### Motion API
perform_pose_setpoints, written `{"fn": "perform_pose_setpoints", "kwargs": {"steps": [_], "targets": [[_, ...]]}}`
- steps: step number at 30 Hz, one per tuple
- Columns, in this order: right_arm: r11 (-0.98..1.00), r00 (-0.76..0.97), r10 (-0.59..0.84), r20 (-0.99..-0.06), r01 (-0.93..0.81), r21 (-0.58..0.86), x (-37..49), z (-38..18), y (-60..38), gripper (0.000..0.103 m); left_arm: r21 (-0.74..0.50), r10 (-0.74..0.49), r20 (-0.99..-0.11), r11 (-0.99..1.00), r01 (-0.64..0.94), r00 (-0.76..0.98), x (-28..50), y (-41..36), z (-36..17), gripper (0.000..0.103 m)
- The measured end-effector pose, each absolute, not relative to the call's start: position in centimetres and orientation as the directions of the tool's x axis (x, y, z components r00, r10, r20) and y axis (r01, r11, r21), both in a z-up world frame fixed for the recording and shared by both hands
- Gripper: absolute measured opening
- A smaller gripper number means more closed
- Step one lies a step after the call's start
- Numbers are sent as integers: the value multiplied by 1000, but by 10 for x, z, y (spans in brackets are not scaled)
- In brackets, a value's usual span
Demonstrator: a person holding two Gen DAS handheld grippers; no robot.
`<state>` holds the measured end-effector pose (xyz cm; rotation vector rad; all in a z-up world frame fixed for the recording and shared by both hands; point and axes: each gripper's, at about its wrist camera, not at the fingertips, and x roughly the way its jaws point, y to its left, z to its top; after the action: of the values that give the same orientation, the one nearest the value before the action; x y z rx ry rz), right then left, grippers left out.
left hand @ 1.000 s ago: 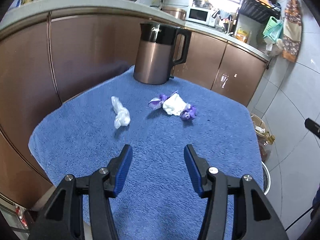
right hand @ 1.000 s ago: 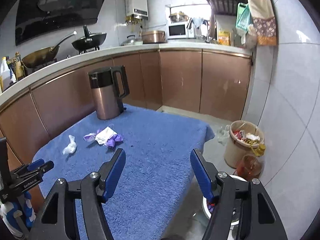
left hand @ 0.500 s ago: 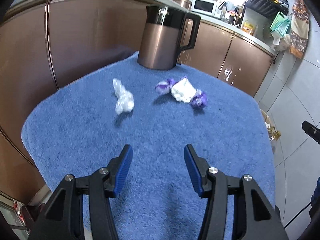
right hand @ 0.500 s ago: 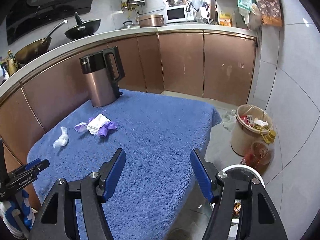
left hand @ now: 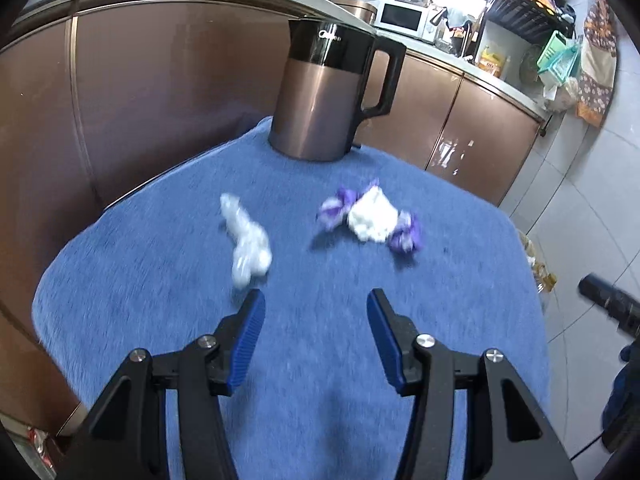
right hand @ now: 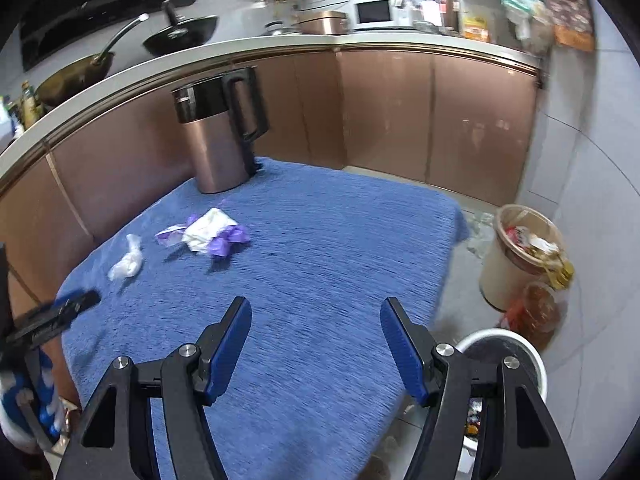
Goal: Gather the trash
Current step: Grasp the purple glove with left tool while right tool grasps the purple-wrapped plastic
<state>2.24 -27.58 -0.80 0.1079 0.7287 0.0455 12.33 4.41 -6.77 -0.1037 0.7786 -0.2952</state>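
White plastic wad (left hand: 248,246) at 11 o'clock and purple wrapper pile (left hand: 370,220) at 1 still wait; both grippers spread, empty.

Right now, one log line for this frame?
left gripper: open, near plastic wad | right gripper: open, empty | wrappers: on towel

Copper-brown cabinets (right hand: 400,112), pale countertop (right hand: 280,42) — grey tiled floor (right hand: 592,264)
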Motion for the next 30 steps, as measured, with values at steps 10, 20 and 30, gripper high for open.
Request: {"fn": "perform_pose_setpoints", "kwargs": {"steps": [10,20,30], "targets": [[958,655,284,-700,-168,231,111,-39,-227,64,-325,-379,-732,924,199,567,220,24,-87,51],[925,569,374,-732,-170,340,194,-91,-200,56,-439,-422,-769,895,84,480,273,14,-124,39],[910,556,403,-727,-158,383,207,-105,-206,28,-450,-423,-768,891,66,481,281,12,-132,6]]}}
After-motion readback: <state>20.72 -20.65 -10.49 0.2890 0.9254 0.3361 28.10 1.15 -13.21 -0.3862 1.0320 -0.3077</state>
